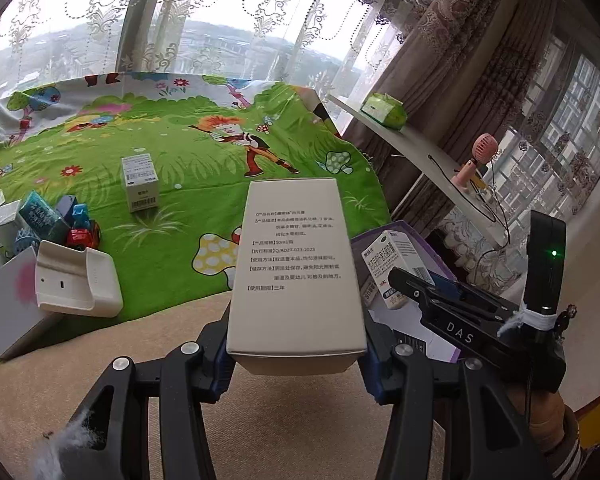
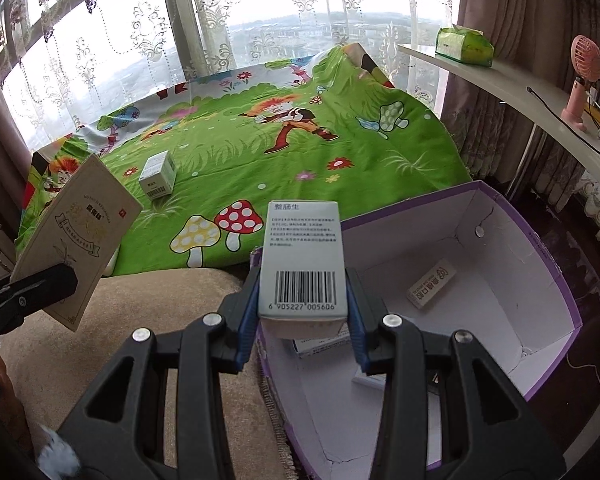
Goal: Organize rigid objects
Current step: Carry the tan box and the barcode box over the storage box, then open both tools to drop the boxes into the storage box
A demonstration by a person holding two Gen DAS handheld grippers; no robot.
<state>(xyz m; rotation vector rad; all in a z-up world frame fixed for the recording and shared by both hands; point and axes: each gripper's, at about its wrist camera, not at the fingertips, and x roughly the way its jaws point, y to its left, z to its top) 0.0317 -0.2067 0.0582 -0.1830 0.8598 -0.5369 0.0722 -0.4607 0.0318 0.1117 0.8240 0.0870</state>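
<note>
Low in the frame, the left gripper [image 1: 296,354] clamps a tall beige printed carton [image 1: 296,268]; the right gripper [image 2: 302,320] clasps a grey barcoded medicine box [image 2: 303,264] over the near edge of the open purple-rimmed white cardboard box [image 2: 556,280] at right; beyond, a small white box [image 2: 159,176] stands on the green cartoon-print cloth [image 2: 300,160].

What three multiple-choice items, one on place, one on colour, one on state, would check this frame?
1. Where is the small flat carton?
A. on the green cloth
B. inside the purple-edged box
C. on the shelf

2. What colour is the handheld fan?
A. pink
B. blue
C. black

3. What is the right tool doing?
A. standing open and empty
B. shut on the barcode box
C. gripping the fan

Answers: 1 B, it lies on the floor of the purple-edged box; 2 A, its body is pink; 3 B, both pads press the sides of the barcode box.
</note>
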